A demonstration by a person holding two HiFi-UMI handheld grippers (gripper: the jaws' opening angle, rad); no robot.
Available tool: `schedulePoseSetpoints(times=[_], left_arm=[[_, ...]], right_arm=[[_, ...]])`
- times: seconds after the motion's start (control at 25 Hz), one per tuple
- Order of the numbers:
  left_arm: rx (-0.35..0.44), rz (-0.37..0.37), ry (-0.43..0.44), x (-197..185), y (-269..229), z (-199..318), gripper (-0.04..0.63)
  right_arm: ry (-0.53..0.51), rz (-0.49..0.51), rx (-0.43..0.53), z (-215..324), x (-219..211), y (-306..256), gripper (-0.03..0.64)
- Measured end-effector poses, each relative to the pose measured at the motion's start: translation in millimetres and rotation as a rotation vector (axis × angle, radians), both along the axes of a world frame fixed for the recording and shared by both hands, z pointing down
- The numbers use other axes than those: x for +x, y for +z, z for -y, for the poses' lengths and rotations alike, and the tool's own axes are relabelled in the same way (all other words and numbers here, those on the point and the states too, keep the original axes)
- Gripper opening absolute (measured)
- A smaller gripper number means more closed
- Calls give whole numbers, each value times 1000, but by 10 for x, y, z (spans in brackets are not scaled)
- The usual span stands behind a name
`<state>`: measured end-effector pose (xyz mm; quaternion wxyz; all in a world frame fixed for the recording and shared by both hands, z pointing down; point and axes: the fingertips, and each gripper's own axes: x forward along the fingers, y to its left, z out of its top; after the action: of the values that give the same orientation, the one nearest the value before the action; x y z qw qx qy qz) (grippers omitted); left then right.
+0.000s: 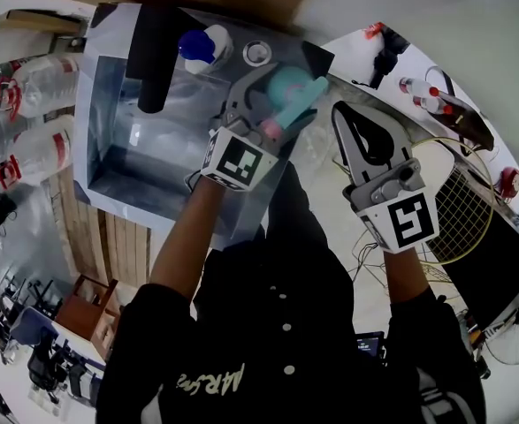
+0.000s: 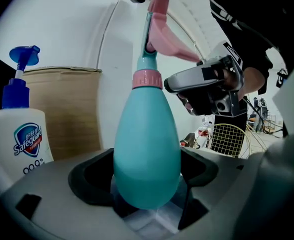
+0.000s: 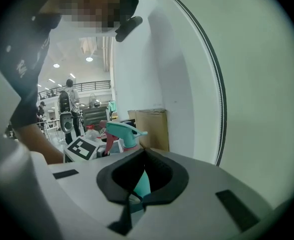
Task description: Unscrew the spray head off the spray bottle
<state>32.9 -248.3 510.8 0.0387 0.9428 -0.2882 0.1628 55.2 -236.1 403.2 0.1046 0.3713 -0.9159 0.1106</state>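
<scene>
Spray bottle (image 2: 147, 134), teal and upright, is flanked at its body by the left gripper (image 2: 147, 176), whose jaws are spread to their widest with no squeeze seen, beside the sink's (image 1: 100, 122) right edge. Its spray head (image 2: 162, 31) is not yet removed. Just right, the right gripper (image 3: 141, 159) is held fully closed and empty. Farther left, a soap bottle (image 2: 16, 139) is backed by a cardboard box (image 2: 66, 109).
</scene>
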Motion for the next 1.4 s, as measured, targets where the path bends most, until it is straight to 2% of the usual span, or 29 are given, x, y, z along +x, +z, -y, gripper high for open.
schedulePoseSetpoints(times=[0.16,0.2,0.36,0.44,0.68,1.08,1.24,1.4], left_arm=[[-3,0,1,-1,3,-5,399],[-5,1,1,0,0,-7,398],[-9,5,0,1,-5,-14,398],[-10,6,-2,-8,-3,-12,399],[-9,8,-16,-23,31,-21,397],[-5,7,-40,-20,38,-34,397],[-1,24,-45,-45,94,-37,397],[4,12,-51,-24,14,-21,397]], right_arm=[[21,78,-21,-47,-108,-183,13],[25,106,-23,-61,-168,-273,35],[44,169,-40,-120,-409,-538,213],[62,156,-54,-159,-503,-551,262],[201,32,-101,-152,-605,-359,354],[325,-76,-28,66,-653,-263,357],[346,-115,5,88,-628,-241,331],[339,-111,15,64,-610,-246,316]])
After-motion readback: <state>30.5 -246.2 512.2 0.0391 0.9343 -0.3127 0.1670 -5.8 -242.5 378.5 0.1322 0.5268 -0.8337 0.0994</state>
